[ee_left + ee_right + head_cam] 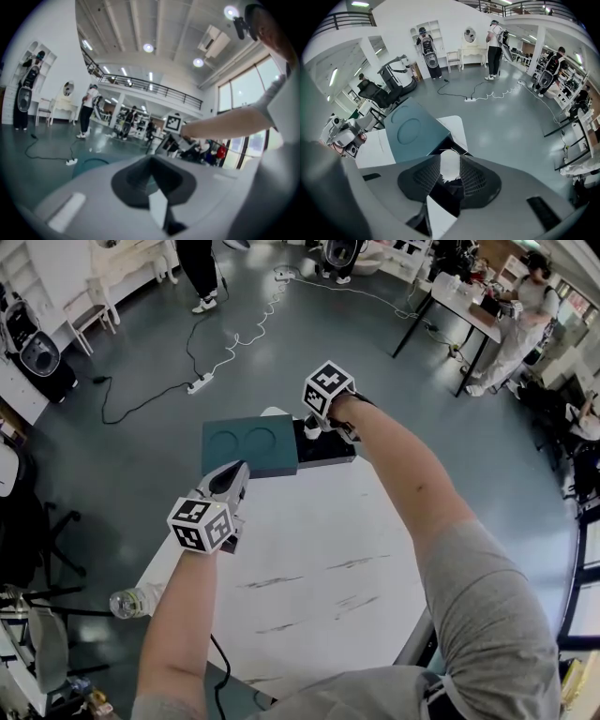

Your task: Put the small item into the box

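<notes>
A black box (334, 452) stands open at the far end of the white table (319, 587). Its teal lid (248, 446) with two round dents lies against the box's left side. My right gripper (317, 430) hangs over the box's left end, shut on a small white item (449, 165). The right gripper view shows that item pinched between the ribbed pads, with the lid (412, 129) and the box's dark inside (452, 146) beyond it. My left gripper (234, 479) rests at the lid's near edge, its fingers closed together with nothing held.
On the grey floor beyond the table lies a power strip (200, 383) with a long cable. A clear bottle (127, 601) sits by the table's left edge. Another table (459, 306) and several people stand far off at the right.
</notes>
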The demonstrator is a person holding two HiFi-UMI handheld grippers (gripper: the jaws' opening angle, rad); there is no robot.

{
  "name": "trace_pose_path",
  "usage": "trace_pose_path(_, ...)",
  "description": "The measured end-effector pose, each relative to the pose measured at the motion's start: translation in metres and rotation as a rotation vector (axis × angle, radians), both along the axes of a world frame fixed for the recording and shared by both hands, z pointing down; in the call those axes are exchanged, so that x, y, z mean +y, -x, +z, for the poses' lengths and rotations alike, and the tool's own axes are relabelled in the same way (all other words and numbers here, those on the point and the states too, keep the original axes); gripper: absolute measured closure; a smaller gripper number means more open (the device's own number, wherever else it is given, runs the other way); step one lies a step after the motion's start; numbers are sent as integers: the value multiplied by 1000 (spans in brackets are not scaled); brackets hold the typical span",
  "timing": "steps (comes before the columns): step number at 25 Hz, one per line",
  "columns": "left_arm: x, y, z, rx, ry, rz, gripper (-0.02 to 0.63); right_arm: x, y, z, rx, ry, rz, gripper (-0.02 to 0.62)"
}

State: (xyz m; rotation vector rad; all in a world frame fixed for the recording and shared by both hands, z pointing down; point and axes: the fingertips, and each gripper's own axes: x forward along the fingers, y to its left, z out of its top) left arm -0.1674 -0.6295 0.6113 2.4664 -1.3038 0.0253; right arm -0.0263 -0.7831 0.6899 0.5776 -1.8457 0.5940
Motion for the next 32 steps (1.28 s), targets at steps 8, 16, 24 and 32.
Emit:
trace_pose_path(8,-3,-3,-1,8,-6,2,601,-1,-2,12,9,-8,7,469)
trace_pose_path(16,-1,-5,3,16,-2,3,601,4,-6,28,7,-15,12,468)
trace_pose_path(24,3,-10,8,22,9,10,601,5,-9,29,-38,-25,55,468)
trace_pose_path(32,7,-9,1,20,3,12,601,6,-11,28,-36,-32,69,468)
